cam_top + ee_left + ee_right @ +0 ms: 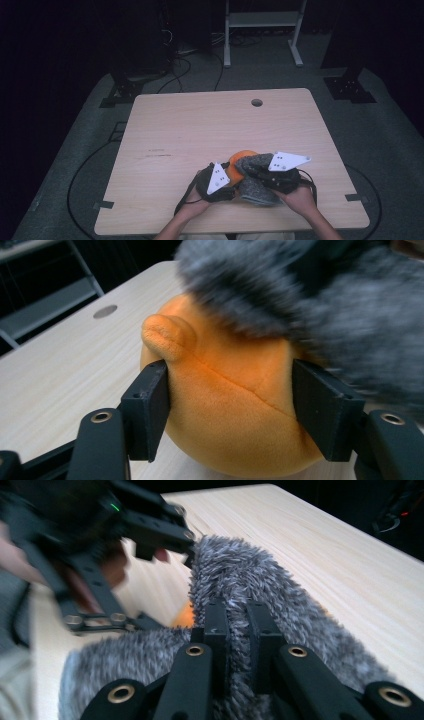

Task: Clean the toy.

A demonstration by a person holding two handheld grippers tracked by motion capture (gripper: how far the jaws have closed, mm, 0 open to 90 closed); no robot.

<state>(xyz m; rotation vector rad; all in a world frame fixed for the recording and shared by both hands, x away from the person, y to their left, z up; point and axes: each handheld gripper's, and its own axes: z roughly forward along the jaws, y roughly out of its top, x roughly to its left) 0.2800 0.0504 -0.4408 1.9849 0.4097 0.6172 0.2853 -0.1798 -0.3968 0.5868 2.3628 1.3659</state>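
Wooden table [200, 125] seen from the high view, both hands working at its near edge, right of centre. Left hand [192, 205] comes in from the bottom holding the left gripper [230, 182], grey three-cornered plate on top, jaws pointing right toward the toy. In the left gripper view its two black jaws sit either side of an orange plush part [230, 405], rounded, with a seam across it and a small nub at upper left; both pads press against the plush, so the left gripper is grasping the orange part. Orange part rests on the tabletop, low in that view. Grey furry part [310, 295] lies over the top and right of the orange one, touching it, blurred. In the high view the orange plush part [241, 157] peeks out between the two grippers, grey furry part [257, 177] just right of it and below. Right gripper [252, 170] next, also with a plate, held by the right hand [300, 197], jaws pointing left. In the right gripper view its jaws stand nearly together, clenched on a pinch of the grey furry part [240, 580]; a sliver of orange shows at left under the fur. Left gripper [165, 550] shows beyond, blurred. Round hole [256, 102] in the table at the far edge, well apart from the toy.
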